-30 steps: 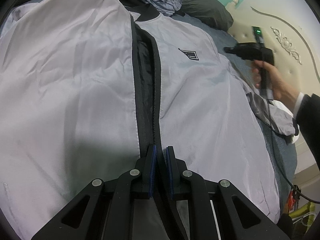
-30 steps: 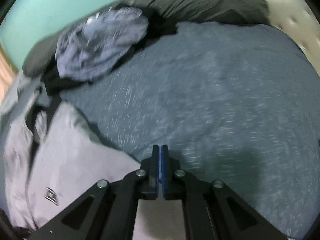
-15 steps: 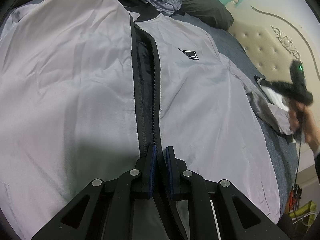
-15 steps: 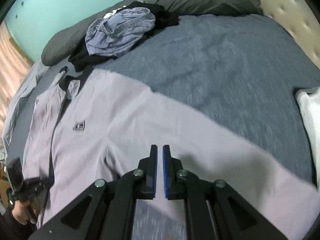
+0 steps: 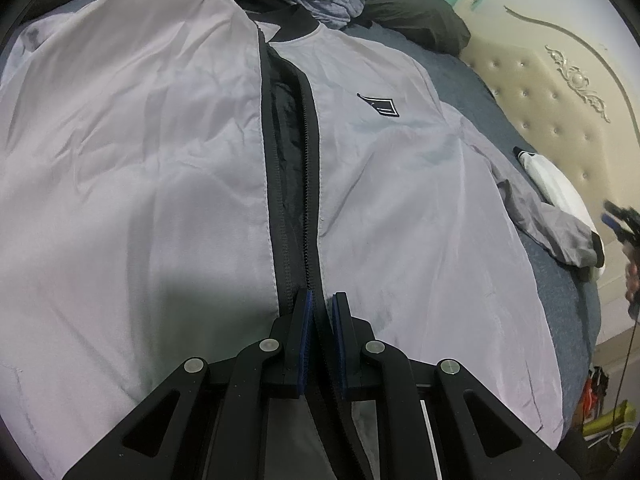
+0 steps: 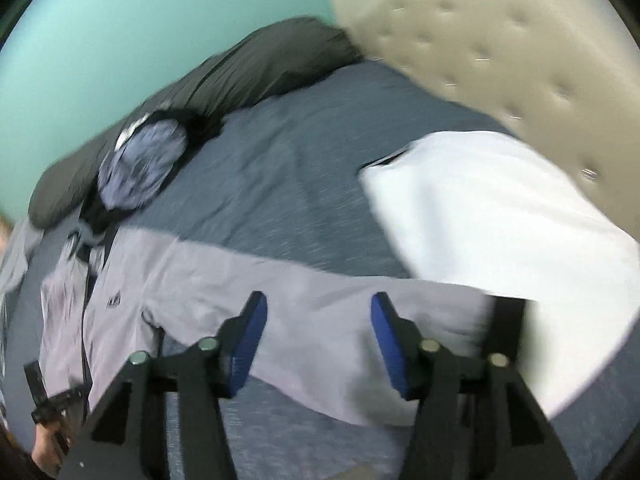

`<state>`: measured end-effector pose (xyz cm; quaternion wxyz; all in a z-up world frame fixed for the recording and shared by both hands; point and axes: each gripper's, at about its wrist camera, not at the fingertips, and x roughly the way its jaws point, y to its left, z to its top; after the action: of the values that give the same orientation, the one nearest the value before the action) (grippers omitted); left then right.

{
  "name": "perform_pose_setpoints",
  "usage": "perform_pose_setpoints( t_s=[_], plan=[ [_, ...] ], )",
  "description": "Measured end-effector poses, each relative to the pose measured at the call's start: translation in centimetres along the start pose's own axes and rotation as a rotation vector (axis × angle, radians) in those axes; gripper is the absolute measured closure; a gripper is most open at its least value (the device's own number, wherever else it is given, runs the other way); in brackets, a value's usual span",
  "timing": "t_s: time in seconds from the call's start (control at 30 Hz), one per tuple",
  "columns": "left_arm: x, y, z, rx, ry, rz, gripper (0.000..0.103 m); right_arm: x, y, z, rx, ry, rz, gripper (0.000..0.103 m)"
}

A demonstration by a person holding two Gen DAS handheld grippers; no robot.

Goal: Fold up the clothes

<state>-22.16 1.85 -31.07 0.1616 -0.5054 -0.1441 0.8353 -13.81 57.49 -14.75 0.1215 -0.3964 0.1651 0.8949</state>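
Jacket (image 5: 400,184), pale grey with a black zipper placket, lies face up and spread flat on the blue-grey bed cover (image 6: 304,148). Its long axis runs from the hem, nearest the left gripper (image 5: 320,312), up to the black collar, which points toward the dark pillow (image 5: 408,8) at the far side. A small black logo patch sits on the chest panel on the headboard side of the zipper. One sleeve (image 6: 320,320) stretches out sideways from the jacket body toward the cream tufted headboard (image 6: 500,48), its black cuff lying against a white folded cloth (image 6: 500,216) that rests just beside the headboard. A crumpled blue garment (image 6: 140,168) sits beyond the collar, against the pillow.

The left gripper hovers low over the hem end of the zipper, its blue pads (image 5: 305,340) a narrow gap apart with the zipper strip running between them; whether they pinch it cannot be told. That pose matches the one half a second ago, and the jacket body has not shifted.

The right gripper (image 6: 318,332) has changed most. Half a second ago its fingers were nearly closed above the sleeve near the jacket body; now they are spread wide and straddle the sleeve nearer the cuff, gripping nothing. In the left wrist view it has moved farther from the jacket, showing only at the frame edge. The right wrist view is motion-blurred.
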Motion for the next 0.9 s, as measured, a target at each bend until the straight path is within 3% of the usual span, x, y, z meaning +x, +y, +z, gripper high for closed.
perform_pose_setpoints(
  t_s=[0.13, 0.3, 0.5, 0.57, 0.73, 0.9],
  plan=[
    [-0.9, -0.3, 0.4, -0.057, 0.011, 0.013, 0.091, -1.5, -2.9, -0.5, 0.033, 0.008, -0.026, 0.047],
    [-2.9, -2.6, 0.2, -0.018, -0.001, 0.041, 0.081, -1.8, -5.9, -1.4, 0.069, 0.025, -0.091, 0.047],
    [-2.1, -3.7, -1.0, 0.001, 0.040, 0.076, 0.080, -0.8, -8.0, -3.7, 0.103, 0.071, -0.095, 0.049],
    [-1.8, -3.1, -1.1, -0.018, 0.045, 0.090, 0.080, -0.7, -8.6, -4.3, 0.134, 0.072, -0.077, 0.059],
    [-1.5, -2.7, -1.3, -0.027, 0.052, 0.109, 0.080, -0.6, -8.9, -4.6, 0.141, 0.058, -0.078, 0.098],
    [-1.2, -3.0, -1.2, -0.017, 0.056, 0.116, 0.080, -1.7, -8.8, -4.1, 0.119, -0.001, -0.085, 0.103]
  ],
)
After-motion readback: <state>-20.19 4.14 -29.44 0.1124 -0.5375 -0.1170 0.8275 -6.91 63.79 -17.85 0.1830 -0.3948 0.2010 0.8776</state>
